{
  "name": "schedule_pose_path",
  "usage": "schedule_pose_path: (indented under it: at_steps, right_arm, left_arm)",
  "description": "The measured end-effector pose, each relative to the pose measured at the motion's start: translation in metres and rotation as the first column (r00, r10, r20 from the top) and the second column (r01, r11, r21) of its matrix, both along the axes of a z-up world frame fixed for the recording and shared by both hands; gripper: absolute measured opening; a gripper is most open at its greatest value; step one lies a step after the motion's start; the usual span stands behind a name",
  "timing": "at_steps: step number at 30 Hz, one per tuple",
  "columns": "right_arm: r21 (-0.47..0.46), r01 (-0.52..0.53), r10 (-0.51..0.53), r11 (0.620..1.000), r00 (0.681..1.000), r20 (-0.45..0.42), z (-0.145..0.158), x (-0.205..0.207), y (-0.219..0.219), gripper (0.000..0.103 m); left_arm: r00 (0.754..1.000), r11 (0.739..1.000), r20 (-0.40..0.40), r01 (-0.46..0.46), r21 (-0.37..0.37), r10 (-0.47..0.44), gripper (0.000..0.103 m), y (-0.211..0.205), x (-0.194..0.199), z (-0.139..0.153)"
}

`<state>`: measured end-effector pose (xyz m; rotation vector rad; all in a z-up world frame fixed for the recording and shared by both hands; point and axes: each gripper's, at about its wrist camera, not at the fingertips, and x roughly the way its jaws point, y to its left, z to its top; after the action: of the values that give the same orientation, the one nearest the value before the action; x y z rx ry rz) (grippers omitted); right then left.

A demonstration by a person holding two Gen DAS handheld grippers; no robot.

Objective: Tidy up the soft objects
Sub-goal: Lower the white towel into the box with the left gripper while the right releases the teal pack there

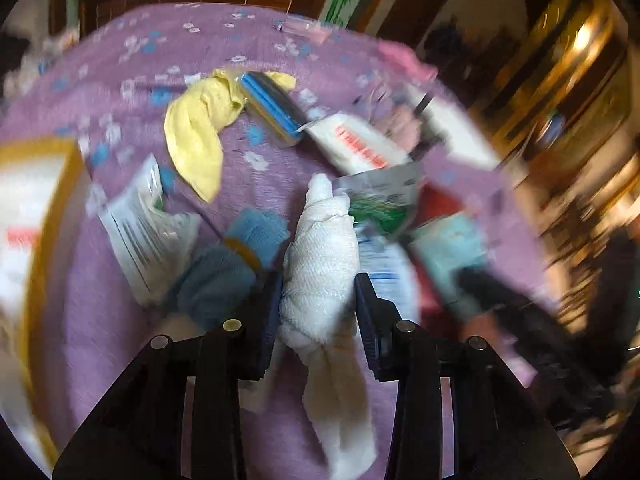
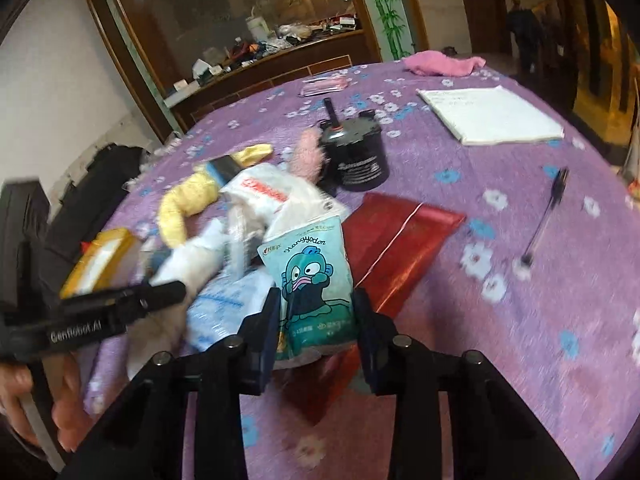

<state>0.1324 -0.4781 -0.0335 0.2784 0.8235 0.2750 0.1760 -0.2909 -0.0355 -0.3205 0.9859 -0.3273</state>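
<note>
My left gripper (image 1: 318, 284) is shut on a knotted white towel (image 1: 320, 264) and holds it above the purple flowered tablecloth (image 1: 248, 40). A blue cloth (image 1: 236, 256) lies just left of it, a yellow cloth (image 1: 198, 128) farther back. My right gripper (image 2: 316, 304) is shut on a teal cartoon tissue pack (image 2: 312, 280). The left gripper (image 2: 120, 304) shows at the left of the right wrist view, with the white towel (image 2: 188, 264) beyond it. The yellow cloth (image 2: 184, 204) and a pink cloth (image 2: 444, 62) lie farther off.
A red glossy bag (image 2: 396, 236), a black jar (image 2: 356, 152), a white pad (image 2: 488, 114), a pen (image 2: 548, 216) and a yellow-edged box (image 2: 100, 260) lie on the table. White plastic packs (image 1: 356, 140) and a blue-striped item (image 1: 272, 106) crowd the middle. A wooden cabinet stands behind.
</note>
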Motion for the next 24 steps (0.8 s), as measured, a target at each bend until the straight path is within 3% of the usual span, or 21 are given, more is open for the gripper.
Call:
schedule_pose_path:
  at_steps: [2,8,13,15,21,24]
  right_arm:
    - [0.04,0.009,-0.009,0.999,1.0,-0.001,0.003,-0.004,-0.001,0.031]
    - [0.152,-0.009,0.006,0.988,1.0,0.025,0.025,-0.023,0.004,0.031]
    - [0.186,-0.126,0.114,0.974,0.99,0.078,0.058,-0.034,0.046,0.031]
    - [0.185,-0.188,0.176,0.965,0.981,0.08,0.064,-0.032,0.074,0.031]
    - [0.201,-0.361,0.355,0.911,0.933,0.066,0.065,-0.018,0.156,0.03]
    - [0.226,-0.421,0.417,0.879,0.906,0.064,0.064,-0.009,0.193,0.03]
  left_arm:
    - [0.998,0.996,0.057,0.01,-0.087,-0.005,0.035,0.003,-0.016,0.01]
    - [0.996,0.978,0.093,0.004,-0.21,0.016,0.035,0.022,-0.05,0.043]
    - [0.99,0.968,0.126,-0.023,-0.249,0.056,0.035,0.055,-0.073,0.08]
    - [0.985,0.954,0.143,-0.046,-0.297,0.093,0.035,0.084,-0.084,0.097]
    - [0.946,0.936,0.201,-0.191,-0.295,0.256,0.035,0.164,-0.118,0.138]
    - [0.912,0.93,0.235,-0.28,-0.238,0.335,0.035,0.194,-0.127,0.144]
